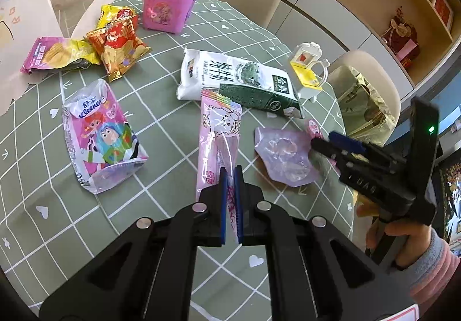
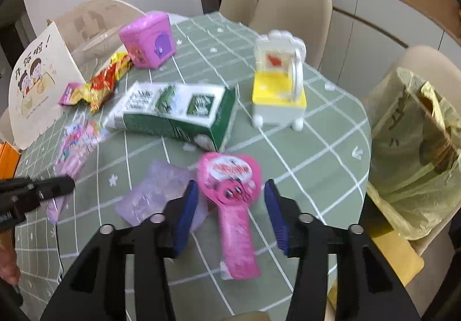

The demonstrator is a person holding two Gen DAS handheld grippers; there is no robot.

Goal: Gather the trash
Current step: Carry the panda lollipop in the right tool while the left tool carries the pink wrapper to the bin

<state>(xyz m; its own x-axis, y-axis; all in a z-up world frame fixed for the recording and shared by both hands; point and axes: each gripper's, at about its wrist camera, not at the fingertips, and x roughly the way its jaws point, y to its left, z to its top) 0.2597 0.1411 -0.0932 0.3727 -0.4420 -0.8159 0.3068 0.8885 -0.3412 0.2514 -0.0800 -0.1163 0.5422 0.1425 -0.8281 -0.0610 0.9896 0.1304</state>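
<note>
Left tongs (image 1: 231, 177) grip pink wrapper (image 1: 219, 130); right tongs (image 2: 230, 191) wide; Kleenex pack (image 1: 100, 133) nearby.

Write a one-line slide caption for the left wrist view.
Left gripper shut on a long pink wrapper amid snack litter on the green checked table.

Obstacles: milk carton (image 2: 173, 116), toy chair (image 2: 278, 84) stood mid-table | Free: bare tablecloth (image 2: 325, 174) toward bag-lined bin (image 2: 415, 148)

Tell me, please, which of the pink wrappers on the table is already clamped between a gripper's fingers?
The long narrow pink wrapper, pinched at its near end by the left gripper. The Kleenex pack and the round-headed pink wrapper lie free.
</note>
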